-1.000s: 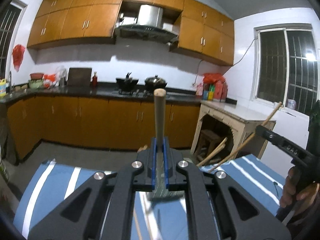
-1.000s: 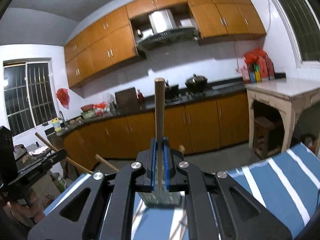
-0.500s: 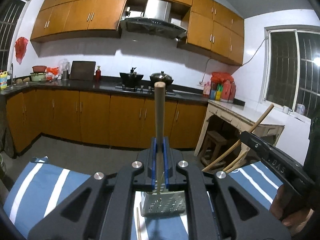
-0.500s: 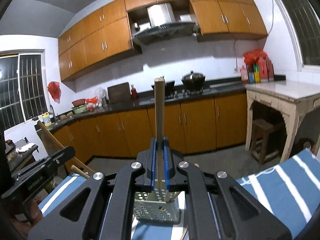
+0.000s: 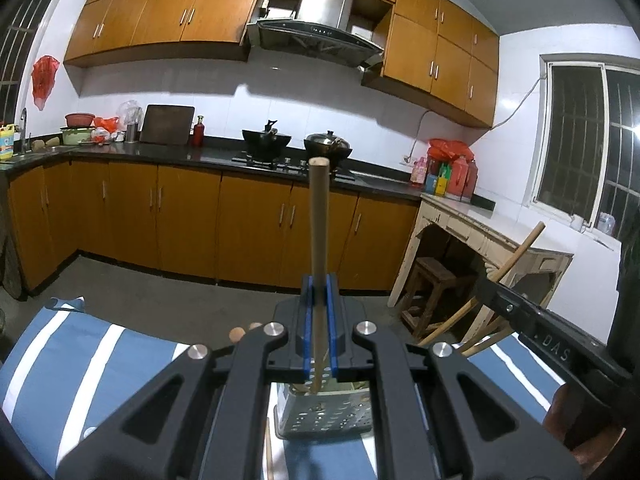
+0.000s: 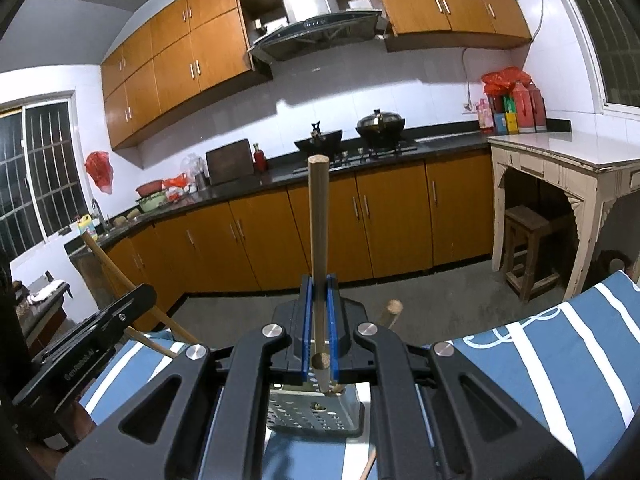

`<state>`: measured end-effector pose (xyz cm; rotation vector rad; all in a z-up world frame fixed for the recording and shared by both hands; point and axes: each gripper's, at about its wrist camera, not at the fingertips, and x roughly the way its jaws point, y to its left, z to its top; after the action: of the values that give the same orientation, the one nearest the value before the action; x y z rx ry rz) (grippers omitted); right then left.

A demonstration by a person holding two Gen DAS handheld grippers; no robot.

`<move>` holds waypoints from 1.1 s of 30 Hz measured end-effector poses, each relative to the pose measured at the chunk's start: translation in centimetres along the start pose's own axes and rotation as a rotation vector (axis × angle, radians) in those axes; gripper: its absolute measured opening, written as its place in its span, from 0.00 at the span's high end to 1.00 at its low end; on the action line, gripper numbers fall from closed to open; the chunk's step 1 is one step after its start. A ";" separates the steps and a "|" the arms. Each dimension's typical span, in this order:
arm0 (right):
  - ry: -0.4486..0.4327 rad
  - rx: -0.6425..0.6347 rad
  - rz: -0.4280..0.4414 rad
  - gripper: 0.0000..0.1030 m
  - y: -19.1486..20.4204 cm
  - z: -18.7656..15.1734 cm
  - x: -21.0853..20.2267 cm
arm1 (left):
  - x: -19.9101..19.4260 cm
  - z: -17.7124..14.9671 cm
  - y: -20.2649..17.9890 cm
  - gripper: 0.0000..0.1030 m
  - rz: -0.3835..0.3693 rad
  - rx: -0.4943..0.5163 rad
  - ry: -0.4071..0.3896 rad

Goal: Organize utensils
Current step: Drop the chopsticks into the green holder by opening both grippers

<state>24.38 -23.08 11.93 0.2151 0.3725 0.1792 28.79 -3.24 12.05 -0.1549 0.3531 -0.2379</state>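
Note:
My left gripper (image 5: 319,290) is shut on a wooden-handled utensil (image 5: 319,216) that stands upright between its blue pads, its lower end over a perforated metal utensil holder (image 5: 324,416) on the blue striped cloth (image 5: 72,364). My right gripper (image 6: 319,290) is shut on another wooden-handled utensil (image 6: 319,216), also upright, with its lower end over the same holder (image 6: 312,412). Other wooden handles (image 6: 390,312) lean out of the holder. The other gripper shows at the right of the left wrist view (image 5: 536,328) and at the left of the right wrist view (image 6: 88,340).
Loose wooden sticks (image 5: 269,456) lie on the cloth in front of the holder. Beyond the table edge are the kitchen floor, orange cabinets (image 5: 192,220), a stove with pots (image 5: 296,144), and a white side table (image 5: 480,232) with a stool under it.
Both grippers have tilted down and moved closer to the holder, which now shows more fully below each. Each still grips its utensil.

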 end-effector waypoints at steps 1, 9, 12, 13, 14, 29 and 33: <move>0.015 -0.001 0.006 0.92 0.0 0.0 0.1 | 0.0 -0.1 0.1 0.92 0.007 -0.003 0.008; -0.028 0.005 -0.001 0.67 -0.7 0.0 -3.1 | -2.6 0.4 0.9 0.75 0.026 0.003 0.015; -0.043 0.009 -0.012 0.67 -1.1 -0.1 -4.7 | -4.6 0.2 1.6 0.71 0.032 -0.005 0.013; -0.047 0.013 -0.016 0.67 -1.4 -0.3 -5.5 | -5.3 0.0 1.9 0.70 0.036 -0.008 0.014; -0.048 0.018 -0.021 0.67 -1.8 -0.7 -6.3 | -6.0 -0.3 2.2 0.68 0.036 -0.012 0.014; 0.374 0.120 -0.118 0.69 -5.7 -16.1 -2.0 | -7.2 -13.9 9.0 0.61 0.182 -0.064 0.325; 0.439 0.098 -0.097 0.71 -4.4 -18.4 -0.1 | -6.2 -16.7 9.8 0.61 0.189 -0.078 0.404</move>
<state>17.95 -24.14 -5.81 0.2541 0.8273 0.1116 19.15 5.99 -3.29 -0.1484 0.7750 -0.0661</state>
